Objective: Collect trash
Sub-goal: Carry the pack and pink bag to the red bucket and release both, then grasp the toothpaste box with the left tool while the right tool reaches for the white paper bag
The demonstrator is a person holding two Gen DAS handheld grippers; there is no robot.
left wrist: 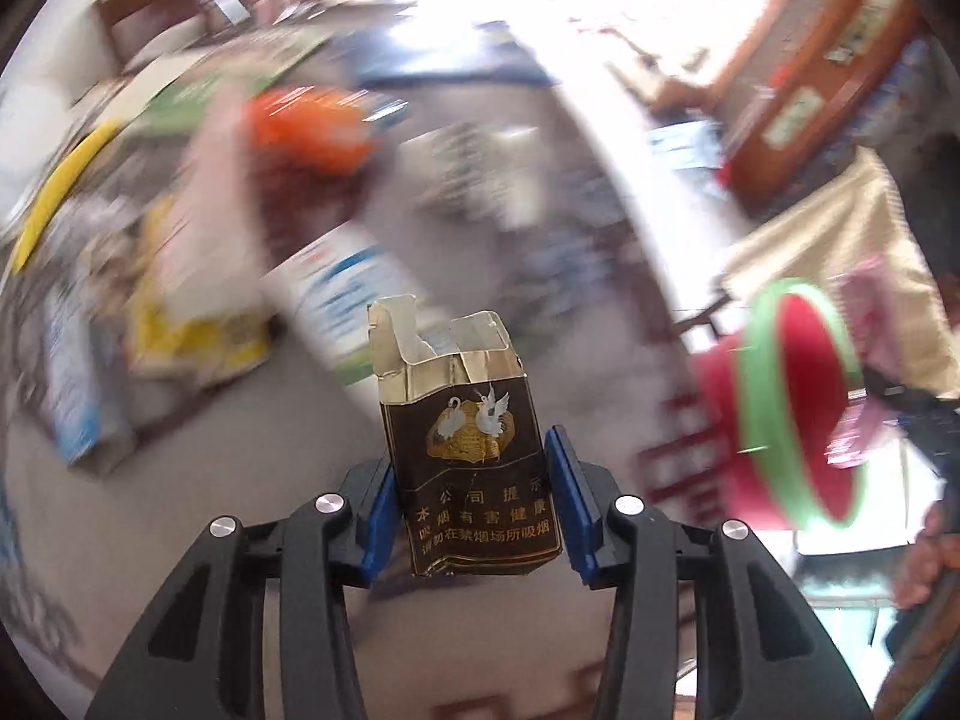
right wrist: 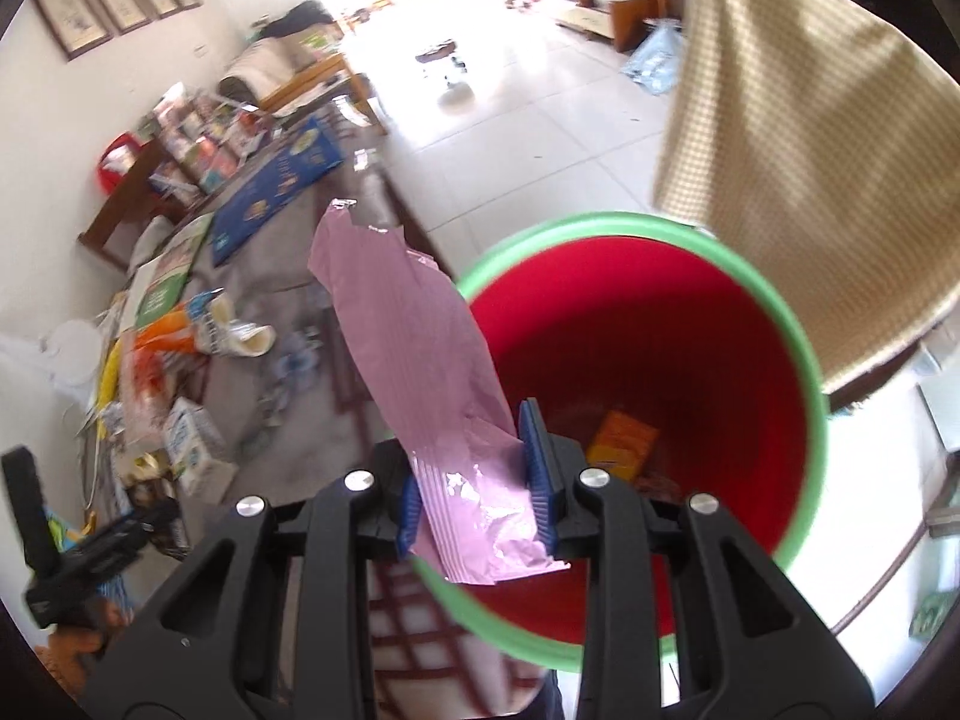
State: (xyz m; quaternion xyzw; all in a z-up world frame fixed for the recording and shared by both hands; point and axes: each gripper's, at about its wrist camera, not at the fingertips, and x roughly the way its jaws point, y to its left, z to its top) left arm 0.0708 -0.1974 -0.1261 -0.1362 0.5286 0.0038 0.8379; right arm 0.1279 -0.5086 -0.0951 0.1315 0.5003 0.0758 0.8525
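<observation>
My left gripper (left wrist: 471,507) is shut on a dark brown cigarette pack (left wrist: 465,444) with a torn open top, held above the table. The red bin with a green rim (left wrist: 798,402) is to its right, blurred. My right gripper (right wrist: 474,474) is shut on a pink foil wrapper (right wrist: 426,372) and holds it over the near left rim of the same bin (right wrist: 660,330). An orange box (right wrist: 621,441) lies at the bin's bottom. The left gripper (right wrist: 78,552) shows at the lower left of the right wrist view.
The table (left wrist: 252,420) holds scattered trash: a white and blue carton (left wrist: 336,294), a yellow and white bag (left wrist: 192,300), an orange wrapper (left wrist: 306,132). A blue mat (right wrist: 276,186) lies farther along. A checked cloth (right wrist: 804,168) hangs beside the bin. Tiled floor (right wrist: 540,120) lies beyond.
</observation>
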